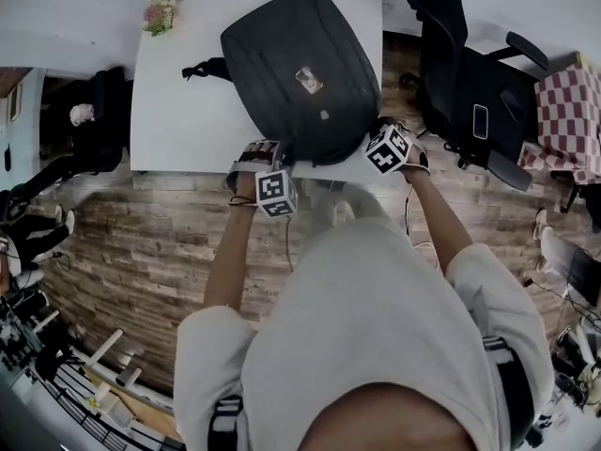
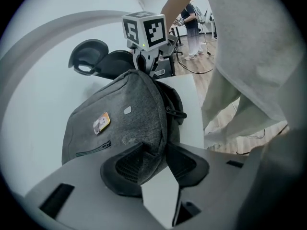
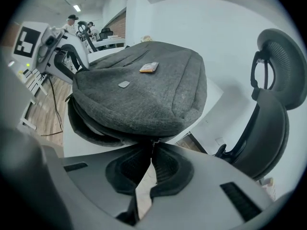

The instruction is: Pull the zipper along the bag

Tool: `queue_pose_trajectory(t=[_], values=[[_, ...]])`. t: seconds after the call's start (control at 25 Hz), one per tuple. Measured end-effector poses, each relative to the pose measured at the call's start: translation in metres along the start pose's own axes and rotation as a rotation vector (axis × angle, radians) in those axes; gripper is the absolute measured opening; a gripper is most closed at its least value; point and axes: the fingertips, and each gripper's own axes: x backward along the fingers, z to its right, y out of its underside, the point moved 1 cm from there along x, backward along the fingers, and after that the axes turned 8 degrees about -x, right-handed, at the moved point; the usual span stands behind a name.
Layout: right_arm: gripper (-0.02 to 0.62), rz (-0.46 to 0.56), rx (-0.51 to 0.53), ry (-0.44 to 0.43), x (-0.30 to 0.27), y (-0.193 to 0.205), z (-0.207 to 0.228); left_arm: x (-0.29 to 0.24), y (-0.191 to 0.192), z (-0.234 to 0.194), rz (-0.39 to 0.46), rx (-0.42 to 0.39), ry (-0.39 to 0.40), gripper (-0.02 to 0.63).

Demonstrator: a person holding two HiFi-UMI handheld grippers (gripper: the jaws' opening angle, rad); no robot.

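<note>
A dark grey backpack (image 1: 300, 73) lies flat on the white table (image 1: 178, 92), its rounded end toward me. My left gripper (image 1: 261, 153) is at that end's left corner; in the left gripper view (image 2: 157, 169) the bag's fabric edge (image 2: 148, 147) sits pinched between the pads. At the right corner, my right gripper (image 1: 376, 137) has its jaws together at the zipper seam (image 3: 150, 150), shut on a small pull that is mostly hidden. The zipper gapes open along the near edge (image 3: 84, 123).
A black office chair (image 1: 470, 92) stands just right of the table, close to my right gripper. A checked cloth (image 1: 568, 120) lies further right. Flowers (image 1: 160, 12) sit at the table's far left corner. Wooden floor (image 1: 141, 242) runs below the table edge.
</note>
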Motion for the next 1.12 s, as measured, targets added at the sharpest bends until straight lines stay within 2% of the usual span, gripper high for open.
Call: queue_pose_trajectory(t=[0.2,0.4,0.6,0.68,0.88,1.12], values=[[0.018,0.004,0.040,0.048,-0.008,-0.013,0.028,0.003,-0.028,0.012,0.033,0.106,-0.017,0.164],[0.018,0.008,0.117,0.093,-0.018,-0.029,0.052,0.001,-0.056,0.019,0.051,0.147,-0.043,0.140],[0.018,0.005,0.192,0.118,-0.025,-0.040,0.068,-0.011,-0.068,0.014,0.052,0.192,-0.048,0.135],[0.018,0.003,0.190,0.123,-0.025,-0.039,0.069,-0.013,-0.069,0.008,0.052,0.213,-0.052,0.135],[0.020,-0.006,0.179,0.146,-0.016,-0.030,0.056,-0.012,-0.069,0.008,0.086,0.322,-0.038,0.133],[0.018,-0.033,0.160,0.149,0.002,-0.017,0.033,-0.013,-0.070,0.005,0.098,0.358,-0.042,0.133]])
